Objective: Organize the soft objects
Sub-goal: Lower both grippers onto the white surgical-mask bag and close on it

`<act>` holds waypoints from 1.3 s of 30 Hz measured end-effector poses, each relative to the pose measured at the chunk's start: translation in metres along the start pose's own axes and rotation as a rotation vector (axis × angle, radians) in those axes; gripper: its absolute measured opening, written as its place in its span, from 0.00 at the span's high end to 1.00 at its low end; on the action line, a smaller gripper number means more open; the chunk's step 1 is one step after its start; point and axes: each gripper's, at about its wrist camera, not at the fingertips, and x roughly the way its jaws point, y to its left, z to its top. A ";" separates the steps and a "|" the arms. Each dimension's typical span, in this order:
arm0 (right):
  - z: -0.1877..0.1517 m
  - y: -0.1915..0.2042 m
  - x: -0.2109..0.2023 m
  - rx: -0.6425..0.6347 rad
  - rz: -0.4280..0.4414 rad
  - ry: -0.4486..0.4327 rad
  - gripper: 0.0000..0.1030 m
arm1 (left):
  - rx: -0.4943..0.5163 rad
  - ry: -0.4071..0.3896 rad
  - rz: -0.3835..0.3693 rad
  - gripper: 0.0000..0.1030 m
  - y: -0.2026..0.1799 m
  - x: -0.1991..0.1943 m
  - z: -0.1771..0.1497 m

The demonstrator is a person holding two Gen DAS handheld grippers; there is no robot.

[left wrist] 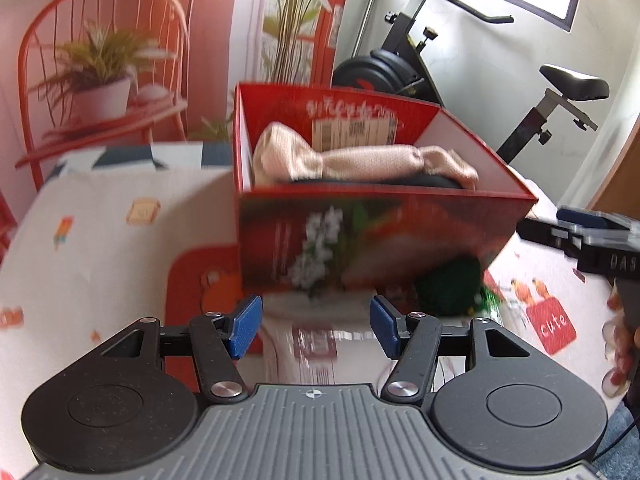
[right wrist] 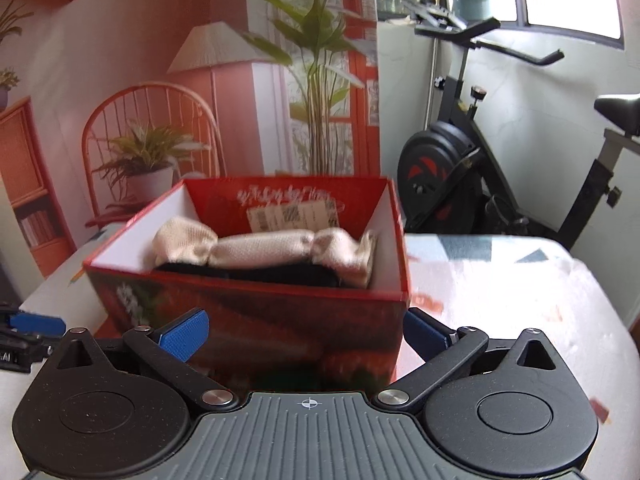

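A red cardboard box (left wrist: 280,232) stands open on the patterned tablecloth. Inside it a beige knotted cloth bundle (left wrist: 360,160) lies on top of a black soft item (left wrist: 380,182). A dark green fuzzy object (left wrist: 452,288) rests on the cloth by the box's near right corner. My left gripper (left wrist: 316,328) is open just short of the box front, with nothing between its blue pads. In the right wrist view, the right gripper (right wrist: 306,334) stands wide open close to the box (right wrist: 260,320), where the beige bundle (right wrist: 264,246) and the black item (right wrist: 256,272) show; its pads hold nothing.
The right gripper's black body (left wrist: 600,236) and a hand (left wrist: 620,344) show at the left wrist view's right edge. An exercise bike (right wrist: 460,184) stands behind the table. A printed backdrop (right wrist: 160,100) covers the wall. Bare tablecloth (right wrist: 500,300) lies right of the box.
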 end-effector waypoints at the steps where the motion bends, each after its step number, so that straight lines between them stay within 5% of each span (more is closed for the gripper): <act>1: -0.008 0.000 0.000 -0.003 0.002 0.019 0.01 | -0.011 0.009 -0.001 0.40 0.001 0.002 -0.005; 11: -0.086 0.002 0.003 -0.003 -0.002 0.182 0.01 | -0.064 0.092 0.001 0.40 0.004 0.020 -0.044; 23: -0.100 -0.008 0.018 0.071 0.071 0.252 0.01 | -0.091 0.105 -0.025 0.41 0.005 0.021 -0.058; 39: -0.126 0.002 -0.001 0.102 0.113 0.203 0.00 | -0.126 0.103 -0.077 0.43 -0.016 0.005 -0.093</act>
